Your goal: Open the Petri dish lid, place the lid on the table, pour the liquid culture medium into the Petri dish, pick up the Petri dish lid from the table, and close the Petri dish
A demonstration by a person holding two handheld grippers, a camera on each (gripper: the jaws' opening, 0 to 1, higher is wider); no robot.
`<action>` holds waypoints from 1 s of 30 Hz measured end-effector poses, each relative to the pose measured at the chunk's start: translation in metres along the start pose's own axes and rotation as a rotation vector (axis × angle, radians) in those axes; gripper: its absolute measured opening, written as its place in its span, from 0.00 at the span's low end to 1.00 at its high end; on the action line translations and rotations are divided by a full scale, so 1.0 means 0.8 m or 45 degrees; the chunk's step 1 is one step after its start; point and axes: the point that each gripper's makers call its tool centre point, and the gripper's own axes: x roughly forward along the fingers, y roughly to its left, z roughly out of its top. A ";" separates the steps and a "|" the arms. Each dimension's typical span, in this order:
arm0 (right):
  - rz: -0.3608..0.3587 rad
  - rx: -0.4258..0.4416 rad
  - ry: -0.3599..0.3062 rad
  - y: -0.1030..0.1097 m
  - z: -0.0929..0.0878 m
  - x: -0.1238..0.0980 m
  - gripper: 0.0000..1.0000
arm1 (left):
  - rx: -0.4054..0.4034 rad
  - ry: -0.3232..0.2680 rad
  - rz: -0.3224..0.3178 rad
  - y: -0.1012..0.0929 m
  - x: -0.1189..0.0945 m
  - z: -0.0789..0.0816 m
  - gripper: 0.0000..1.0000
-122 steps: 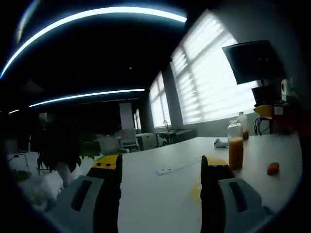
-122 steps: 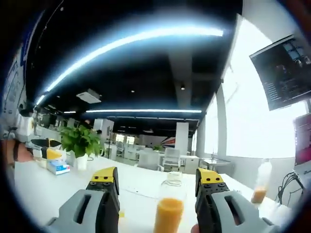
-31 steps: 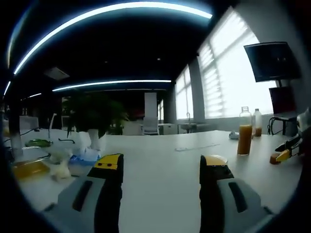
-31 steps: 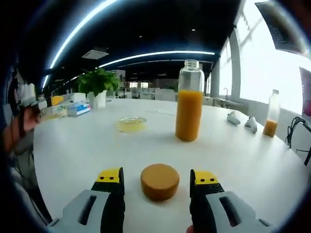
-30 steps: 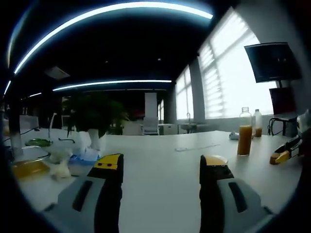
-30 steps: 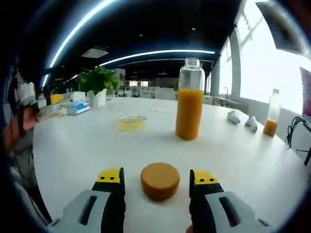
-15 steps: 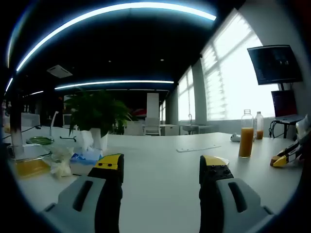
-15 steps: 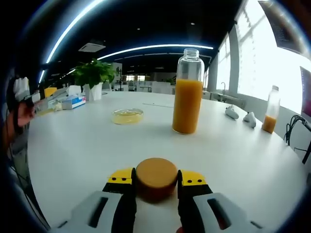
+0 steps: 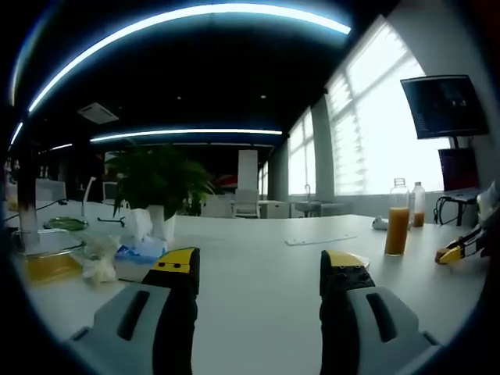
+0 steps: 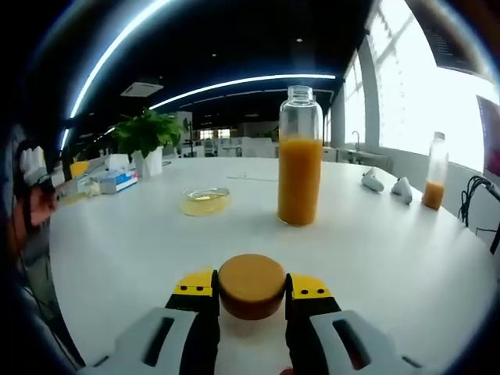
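Left gripper view, left to right: clear plastic tub (image 9: 48, 262) with yellowish contents on the smooth white counter (image 9: 258, 266), crumpled white tissue (image 9: 100, 266) just beside it, blue-and-white tissue pack (image 9: 134, 251), leafy green plant (image 9: 156, 181) in a white pot. Left gripper (image 9: 258, 273): grey fingers with black-and-yellow tips, spread wide, nothing between them. Past the right finger a sliver of the Petri dish (image 9: 349, 257), mostly hidden. Further right, a tall clear glass bottle (image 9: 398, 227) of orange liquid, uncapped, standing upright. The other gripper's yellow-tipped end pokes in near the right edge.

Right gripper view, left to right: a hand at the left edge, the plant (image 10: 144, 131) far back, the Petri dish (image 10: 205, 200) — shallow, round, clear, pale yellow liquid inside, flat on the counter (image 10: 117, 242); can't tell if the lid is on. Right of it and apart, the glass bottle (image 10: 299, 156), cylindrical, narrow open neck, filled with opaque orange medium to the shoulder. Right gripper (image 10: 251, 289): fingers closed against both sides of a round, matte orange-brown cap (image 10: 251, 281), a short disc. Two small white objects (image 10: 388, 185) and a smaller bottle (image 10: 434, 181) with orange liquid at far right.
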 end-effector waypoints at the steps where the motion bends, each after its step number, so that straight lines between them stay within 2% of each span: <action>1: 0.000 -0.008 -0.008 0.000 0.005 -0.001 0.28 | -0.001 -0.001 0.000 0.000 0.000 0.000 0.53; 14: -0.025 -0.110 -0.185 -0.011 0.119 -0.011 0.28 | 0.017 0.006 0.001 0.001 -0.001 0.001 0.53; 18: -0.032 -0.141 -0.238 -0.018 0.165 -0.010 0.28 | 0.018 0.009 -0.008 -0.002 -0.001 0.000 0.53; 23: -0.028 -0.121 -0.274 -0.035 0.206 0.003 0.28 | 0.007 0.013 -0.025 -0.009 -0.004 -0.003 0.53; 30: -0.057 -0.181 -0.308 -0.053 0.264 0.021 0.28 | 0.004 0.029 -0.033 -0.012 -0.008 -0.009 0.53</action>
